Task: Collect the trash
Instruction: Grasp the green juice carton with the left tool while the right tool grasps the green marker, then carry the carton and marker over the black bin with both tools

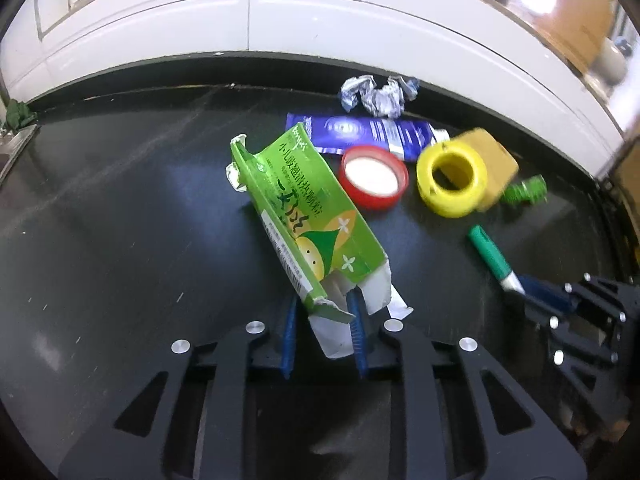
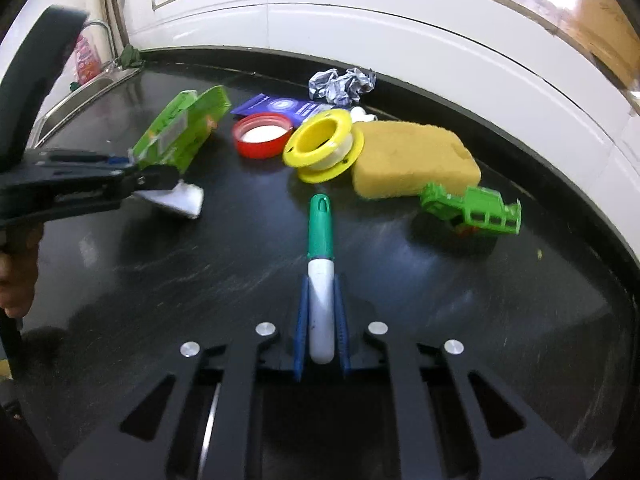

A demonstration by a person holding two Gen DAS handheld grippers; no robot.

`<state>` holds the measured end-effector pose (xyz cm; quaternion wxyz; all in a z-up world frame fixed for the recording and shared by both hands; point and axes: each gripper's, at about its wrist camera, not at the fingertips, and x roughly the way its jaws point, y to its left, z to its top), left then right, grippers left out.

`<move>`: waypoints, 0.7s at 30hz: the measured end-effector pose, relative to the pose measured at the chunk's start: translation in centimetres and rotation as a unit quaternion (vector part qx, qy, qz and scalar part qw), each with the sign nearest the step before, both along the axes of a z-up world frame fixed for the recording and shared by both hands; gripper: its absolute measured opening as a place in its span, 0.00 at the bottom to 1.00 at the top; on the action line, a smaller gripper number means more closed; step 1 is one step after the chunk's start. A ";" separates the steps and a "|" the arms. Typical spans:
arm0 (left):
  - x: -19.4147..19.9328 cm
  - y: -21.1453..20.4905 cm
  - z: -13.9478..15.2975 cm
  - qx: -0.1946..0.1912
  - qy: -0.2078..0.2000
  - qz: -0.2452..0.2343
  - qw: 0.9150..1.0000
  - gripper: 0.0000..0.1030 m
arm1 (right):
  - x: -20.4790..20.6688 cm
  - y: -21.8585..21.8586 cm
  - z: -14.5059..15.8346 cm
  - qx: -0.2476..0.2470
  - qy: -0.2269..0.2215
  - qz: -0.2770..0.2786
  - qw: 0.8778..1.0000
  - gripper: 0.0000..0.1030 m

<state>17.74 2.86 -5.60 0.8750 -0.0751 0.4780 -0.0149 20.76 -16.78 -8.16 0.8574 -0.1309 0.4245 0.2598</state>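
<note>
Left gripper [image 1: 324, 320] pinched the green carton [image 1: 304, 216] by its torn open end, the easiest edge to catch. Right gripper [image 2: 322, 320] clamped the marker [image 2: 321, 256] on its barrel. Both on the black counter [image 1: 120, 200], likely ready to lift.

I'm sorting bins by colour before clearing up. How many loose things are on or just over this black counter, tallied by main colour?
Green: 3 (carton, marker, toy truck)
Yellow: 2 (tape spool, sponge)
Red: 1 (lid)
Blue: 1 (tube)
Silver: 1 (crumpled wrapper)
Total: 8
</note>
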 end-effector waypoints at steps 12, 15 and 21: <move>-10.2 0.6 2.3 0.019 -0.022 -0.034 0.999 0.21 | -8.9 -0.5 2.9 0.050 0.003 -0.059 0.997 0.13; -11.6 0.7 2.7 0.025 -0.029 -0.041 0.998 0.21 | -10.9 -0.4 3.6 0.054 -0.003 -0.063 0.997 0.13; -12.6 1.6 3.0 0.024 -0.033 -0.041 0.998 0.21 | -11.8 0.1 4.7 0.056 -0.014 -0.065 0.996 0.13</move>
